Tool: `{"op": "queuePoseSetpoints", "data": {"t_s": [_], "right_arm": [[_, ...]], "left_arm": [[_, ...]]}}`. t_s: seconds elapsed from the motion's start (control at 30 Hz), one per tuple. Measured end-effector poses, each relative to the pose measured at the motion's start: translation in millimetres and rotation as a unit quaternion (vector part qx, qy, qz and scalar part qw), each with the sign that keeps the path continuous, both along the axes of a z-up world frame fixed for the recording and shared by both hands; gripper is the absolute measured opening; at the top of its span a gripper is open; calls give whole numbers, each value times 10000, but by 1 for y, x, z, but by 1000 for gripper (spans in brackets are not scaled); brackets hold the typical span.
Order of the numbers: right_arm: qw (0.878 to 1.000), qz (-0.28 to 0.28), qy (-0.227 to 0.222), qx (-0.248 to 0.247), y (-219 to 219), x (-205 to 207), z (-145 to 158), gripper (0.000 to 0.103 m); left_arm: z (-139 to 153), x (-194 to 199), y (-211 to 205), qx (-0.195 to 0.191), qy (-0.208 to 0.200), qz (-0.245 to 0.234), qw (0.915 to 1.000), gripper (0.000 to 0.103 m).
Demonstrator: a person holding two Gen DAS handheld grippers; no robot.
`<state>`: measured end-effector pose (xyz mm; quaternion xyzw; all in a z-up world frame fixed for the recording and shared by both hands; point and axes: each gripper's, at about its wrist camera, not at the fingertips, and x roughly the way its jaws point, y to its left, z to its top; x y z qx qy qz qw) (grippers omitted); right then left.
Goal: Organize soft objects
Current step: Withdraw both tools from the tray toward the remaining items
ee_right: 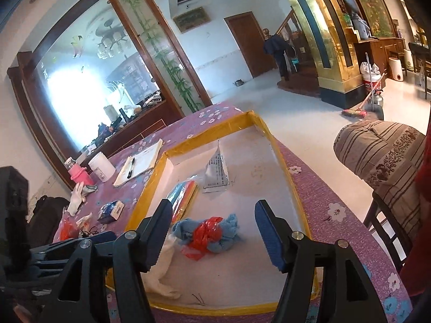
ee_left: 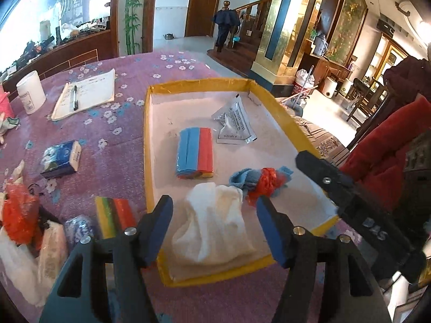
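Left gripper [ee_left: 214,226] held above near edge of yellow-rimmed tray [ee_left: 148,145], fingers released, nothing gripped; white cloth [ee_left: 215,228] seen lying below between them, no contact. Right gripper [ee_right: 212,231] likewise spread, empty, over tray's near end. Blue cloth with red plastic bag [ee_left: 262,184] laid beside white cloth. Striped sponge pack [ee_left: 196,153] at tray centre, silver sachet [ee_left: 234,123] toward far corner. Tissue pack [ee_left: 61,159] and second striped pack [ee_left: 114,216] left outside tray on purple tablecloth [ee_left: 115,140].

White cloth [ee_right: 161,274] partly behind hand-held gripper [ee_right: 214,231]
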<state>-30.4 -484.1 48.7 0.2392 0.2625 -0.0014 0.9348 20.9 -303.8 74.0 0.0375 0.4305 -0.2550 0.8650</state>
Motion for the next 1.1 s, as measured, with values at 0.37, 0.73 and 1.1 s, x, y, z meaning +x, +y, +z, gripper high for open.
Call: {"op": "queuePoseSetpoints", "data": {"t_s": [0.37, 0.73, 1.1], "right_arm": [[9994, 104, -4, -317, 15, 0, 3, 68], [9976, 328, -93, -597, 35, -2, 6, 69], [9894, 1446, -105, -121, 107, -17, 22, 72]], "left_arm": [[18, -42, 39, -134, -86, -50, 9999, 65], [13, -63, 152, -287, -108, 660, 9973, 65], [-2, -39, 265, -899, 381, 1904, 9768, 65]]}}
